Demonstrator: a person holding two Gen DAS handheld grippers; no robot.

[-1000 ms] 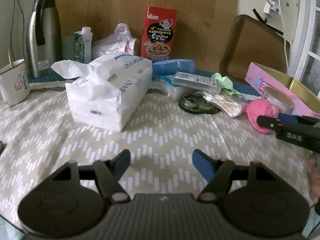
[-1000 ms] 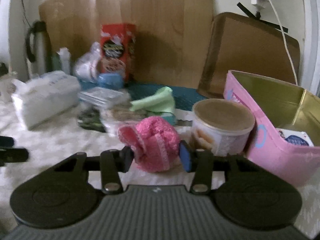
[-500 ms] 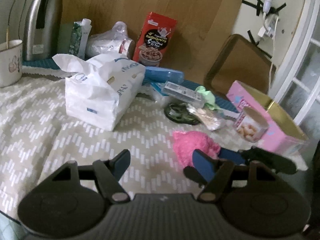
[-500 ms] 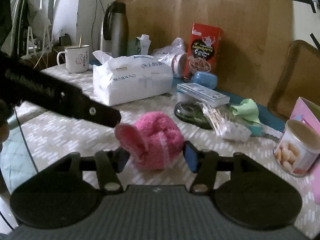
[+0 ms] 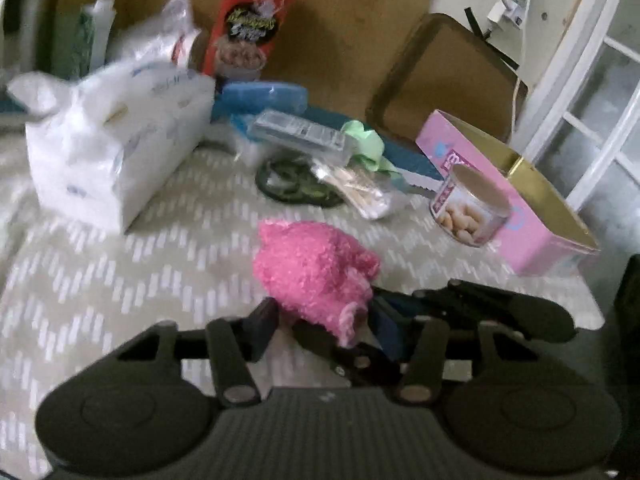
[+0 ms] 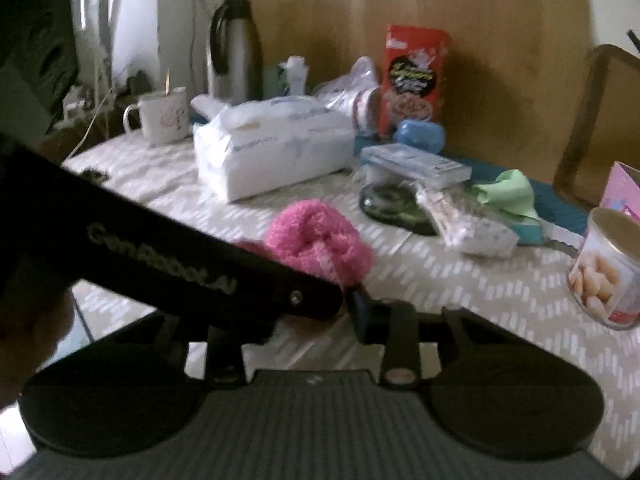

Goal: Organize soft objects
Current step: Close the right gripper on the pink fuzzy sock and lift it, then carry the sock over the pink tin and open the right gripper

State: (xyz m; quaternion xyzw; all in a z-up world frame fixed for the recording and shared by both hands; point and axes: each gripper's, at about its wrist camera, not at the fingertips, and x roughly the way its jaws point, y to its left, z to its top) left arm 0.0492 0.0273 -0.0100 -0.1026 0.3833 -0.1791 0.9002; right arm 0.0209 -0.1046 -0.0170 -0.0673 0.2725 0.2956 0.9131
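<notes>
A fluffy pink rolled sock [image 5: 316, 276] is held just above the patterned tablecloth [image 5: 120, 280]. My right gripper [image 6: 316, 300] is shut on the pink sock [image 6: 320, 240]; its left finger is hidden behind my left gripper's finger, which crosses in front. In the left wrist view my left gripper [image 5: 324, 328] has its jaws around the near end of the sock, with the right gripper's fingers [image 5: 440, 300] reaching in from the right. I cannot tell if the left jaws press the sock. A light green cloth [image 5: 366, 144] lies further back.
A white tissue pack [image 5: 116, 140] stands at the left. A can [image 5: 468, 204] and an open pink box [image 5: 516, 184] are at the right. Dark coaster [image 5: 296, 184], plastic packets, a red carton [image 5: 248, 28], a thermos [image 6: 236, 48] and a mug [image 6: 164, 116] crowd the back.
The right gripper has carried the pink sock left toward the left gripper. The left gripper has moved up to it, so its fingers now flank the sock.
</notes>
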